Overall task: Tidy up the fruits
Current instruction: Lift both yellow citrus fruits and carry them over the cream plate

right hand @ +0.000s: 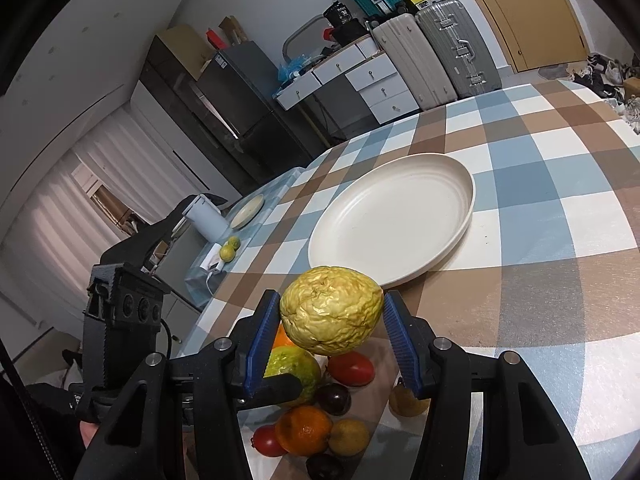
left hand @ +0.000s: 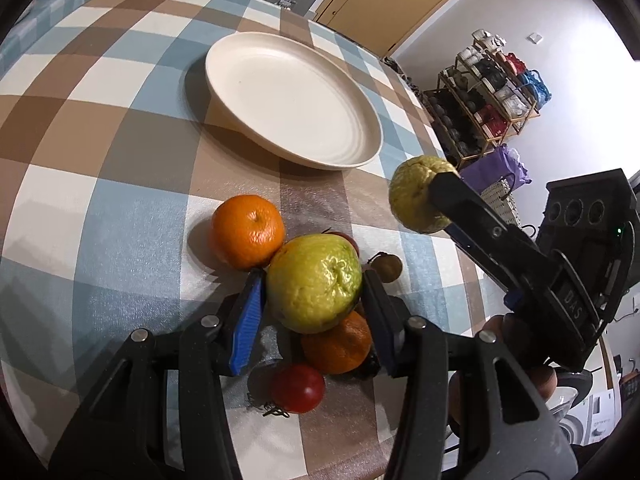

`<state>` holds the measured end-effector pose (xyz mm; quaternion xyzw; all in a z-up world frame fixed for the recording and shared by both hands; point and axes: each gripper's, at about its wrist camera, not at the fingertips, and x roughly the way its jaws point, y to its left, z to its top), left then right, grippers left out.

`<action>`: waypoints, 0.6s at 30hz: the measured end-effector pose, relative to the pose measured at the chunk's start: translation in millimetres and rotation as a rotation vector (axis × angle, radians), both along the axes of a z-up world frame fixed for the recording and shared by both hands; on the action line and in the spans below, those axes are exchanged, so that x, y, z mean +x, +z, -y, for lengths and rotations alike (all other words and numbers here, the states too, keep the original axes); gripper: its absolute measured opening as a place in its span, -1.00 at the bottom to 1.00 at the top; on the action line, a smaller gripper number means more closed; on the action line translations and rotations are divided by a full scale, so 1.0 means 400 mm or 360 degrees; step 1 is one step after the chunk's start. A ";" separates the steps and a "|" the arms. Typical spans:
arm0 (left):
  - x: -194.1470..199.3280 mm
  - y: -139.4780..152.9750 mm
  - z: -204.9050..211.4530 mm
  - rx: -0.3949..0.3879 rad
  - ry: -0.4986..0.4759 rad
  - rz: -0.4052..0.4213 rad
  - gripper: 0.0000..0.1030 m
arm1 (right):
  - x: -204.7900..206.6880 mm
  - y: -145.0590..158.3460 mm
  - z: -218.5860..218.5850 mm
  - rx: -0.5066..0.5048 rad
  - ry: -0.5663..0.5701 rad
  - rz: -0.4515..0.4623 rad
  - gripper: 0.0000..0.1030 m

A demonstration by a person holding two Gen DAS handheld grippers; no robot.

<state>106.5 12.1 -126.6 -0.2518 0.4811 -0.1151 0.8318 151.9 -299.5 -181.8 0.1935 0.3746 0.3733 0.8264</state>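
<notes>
The right gripper [right hand: 332,320] pinches a wrinkled guava [right hand: 331,315] aloft; the empty plate [right hand: 460,236] lies at one o'clock, nearer this hand. The left gripper [left hand: 314,288] clamps a smoother guava [left hand: 314,282] in the fruit pile, plate at twelve.

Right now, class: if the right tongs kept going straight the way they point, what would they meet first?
Probably the white plate. The right tongs, gripping a wrinkled yellow guava, point at its near rim; depth is uncertain.
</notes>
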 end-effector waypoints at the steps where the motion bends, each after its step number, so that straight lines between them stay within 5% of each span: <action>1: -0.004 0.004 0.001 0.0005 -0.0003 0.0012 -0.12 | -0.002 0.001 0.000 -0.0003 -0.0001 0.0002 0.05; 18: -0.038 0.089 -0.003 -0.0028 -0.0078 0.0216 -0.12 | -0.022 0.044 0.006 -0.0053 -0.0057 0.0041 0.05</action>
